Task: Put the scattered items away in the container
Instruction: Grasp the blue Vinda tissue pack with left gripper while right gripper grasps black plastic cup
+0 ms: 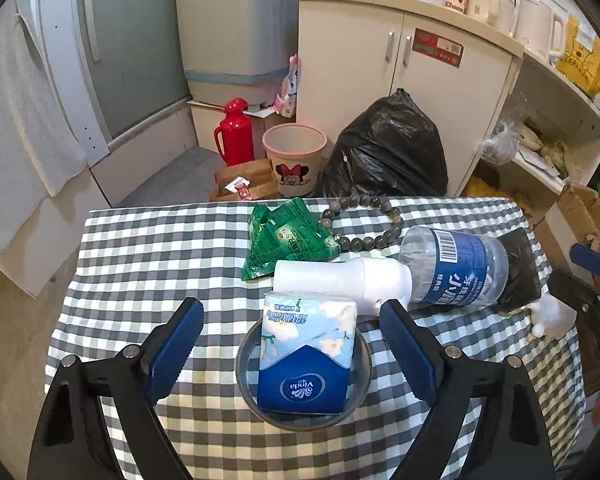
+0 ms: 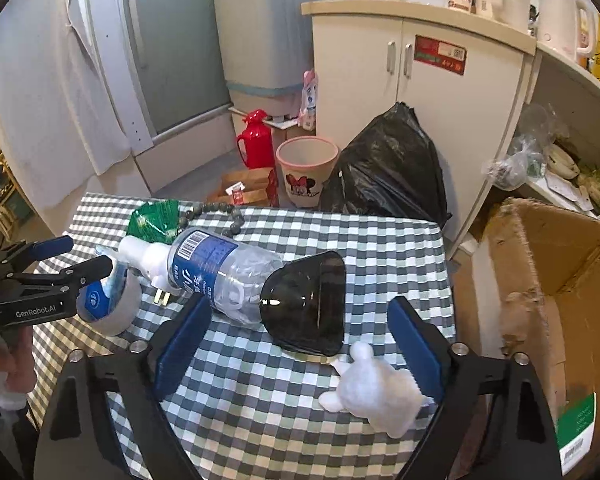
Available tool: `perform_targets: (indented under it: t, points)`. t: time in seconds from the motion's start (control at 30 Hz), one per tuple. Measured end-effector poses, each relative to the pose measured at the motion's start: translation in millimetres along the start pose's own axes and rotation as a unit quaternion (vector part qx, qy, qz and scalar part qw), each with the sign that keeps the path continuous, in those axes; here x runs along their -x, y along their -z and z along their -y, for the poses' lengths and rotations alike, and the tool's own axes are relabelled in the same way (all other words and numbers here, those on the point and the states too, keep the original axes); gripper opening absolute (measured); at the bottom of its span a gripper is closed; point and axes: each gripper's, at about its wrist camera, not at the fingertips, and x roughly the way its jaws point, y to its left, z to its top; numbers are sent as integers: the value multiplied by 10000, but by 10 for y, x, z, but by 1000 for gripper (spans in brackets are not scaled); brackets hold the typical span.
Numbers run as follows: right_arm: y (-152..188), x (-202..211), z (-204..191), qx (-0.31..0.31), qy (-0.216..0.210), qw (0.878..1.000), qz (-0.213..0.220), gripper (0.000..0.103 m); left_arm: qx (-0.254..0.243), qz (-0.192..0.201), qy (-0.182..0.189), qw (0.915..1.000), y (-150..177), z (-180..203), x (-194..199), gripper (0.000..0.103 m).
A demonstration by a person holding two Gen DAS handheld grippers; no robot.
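resting in the grey bowl (image 1: 244, 360), a tissue pack (image 1: 306, 354) sits between spread left jaws; right jaws spread too.

Around the one bowl (image 1: 244, 364) on the worktop (image 1: 140, 248): one tissue pack (image 1: 306, 360) inside, one bottle (image 1: 456, 268), one green packet (image 1: 288, 236), one bead bracelet (image 1: 364, 220), one white toy (image 2: 376, 392), one dark cup (image 2: 312, 304).

Under my blue ribbed-plastic fingers (image 1: 176, 344): matt grey metal bowl (image 1: 244, 364), glossy plastic-wrapped tissue pack (image 1: 306, 360), woven checked tablecloth (image 1: 148, 256), clear crinkled plastic bottle (image 1: 456, 264).
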Motion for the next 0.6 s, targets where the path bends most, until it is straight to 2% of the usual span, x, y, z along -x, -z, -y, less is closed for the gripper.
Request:
perform_targets:
  t: [0.07, 0.13, 0.23, 0.3, 0.43, 0.6]
  points:
    - [-3, -56, -4, 1, -36, 10000, -56, 78, -51, -40, 12, 10000, 14, 7, -45, 89]
    - [-6, -128, -11, 3, -95, 9999, -129, 73, -81, -85, -2, 9999, 12, 14, -88, 82]
    - [7, -216, -49, 93, -187, 9994, -277, 58, -76, -111, 46, 9999, 1, 12, -165, 80]
    - [22, -266, -59, 101, -188, 9992, -330, 57, -18, -146, 56, 9999, -7, 14, -227, 80]
    - [21, -351, -51, 101, -167, 9990, -393, 57, 19, -224, 117, 9997, 12, 12, -324, 65]
    - [-16, -410, -30, 77, -157, 9989, -436, 57, 73, -199, 184, 9996, 21, 28, -349, 57]
